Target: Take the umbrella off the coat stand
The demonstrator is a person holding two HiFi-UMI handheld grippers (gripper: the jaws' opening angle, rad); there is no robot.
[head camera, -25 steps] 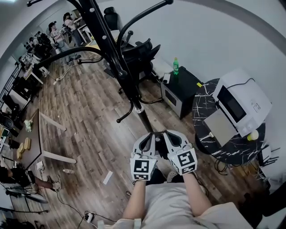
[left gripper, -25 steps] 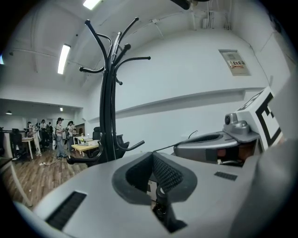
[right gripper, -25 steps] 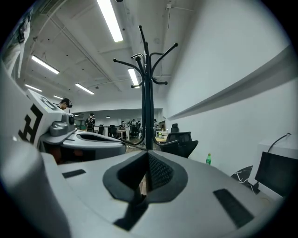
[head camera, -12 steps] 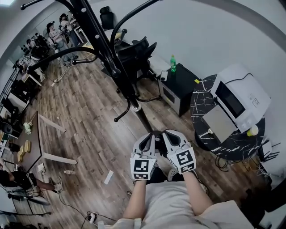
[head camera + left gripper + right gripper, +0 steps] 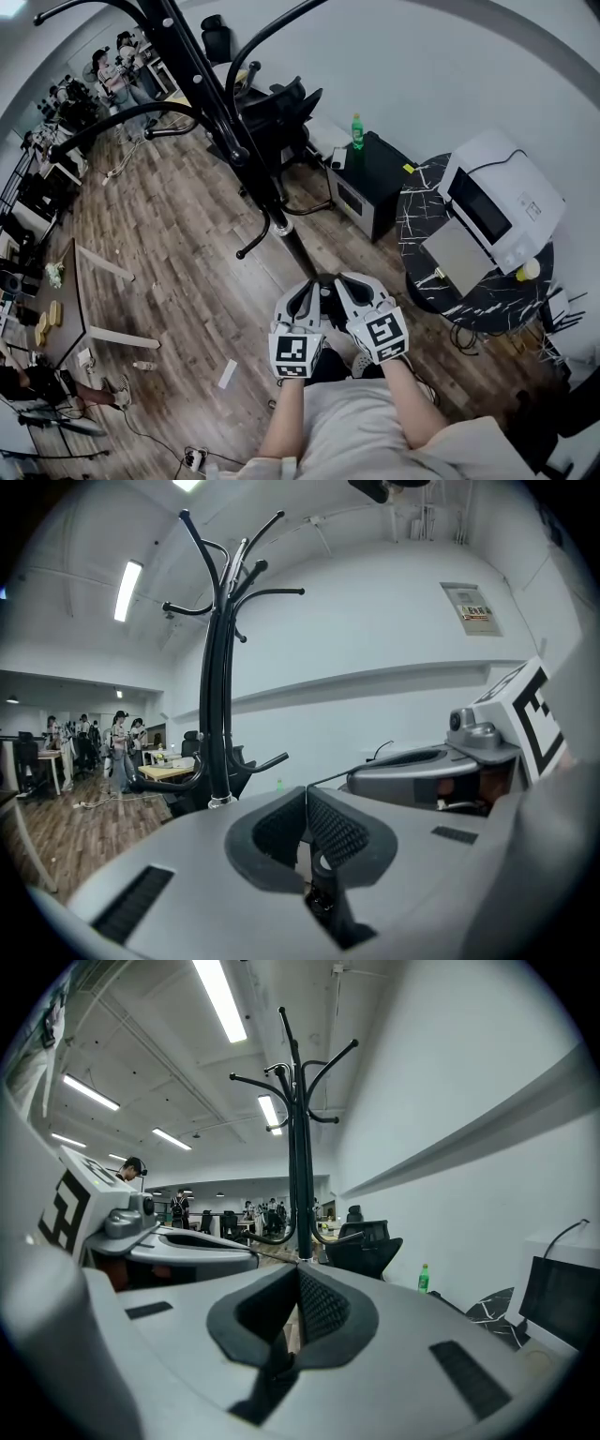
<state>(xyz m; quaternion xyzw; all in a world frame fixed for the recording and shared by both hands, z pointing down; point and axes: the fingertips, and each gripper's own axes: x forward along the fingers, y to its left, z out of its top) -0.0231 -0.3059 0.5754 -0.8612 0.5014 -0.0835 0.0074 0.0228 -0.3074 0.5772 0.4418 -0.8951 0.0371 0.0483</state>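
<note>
Room: office with a wood floor (image 5: 178, 234) and a white wall (image 5: 422, 66).
Pose: you hold both grippers close in front of your body, side by side and about level.
Left gripper (image 5: 314, 287): jaws together, nothing between them.
Right gripper (image 5: 341, 281): jaws together, empty.
Coat stand (image 5: 246, 155): upright just ahead of both tips, apart from them.
Umbrella: you cannot tell it from the stand's black pole and arms.
</note>
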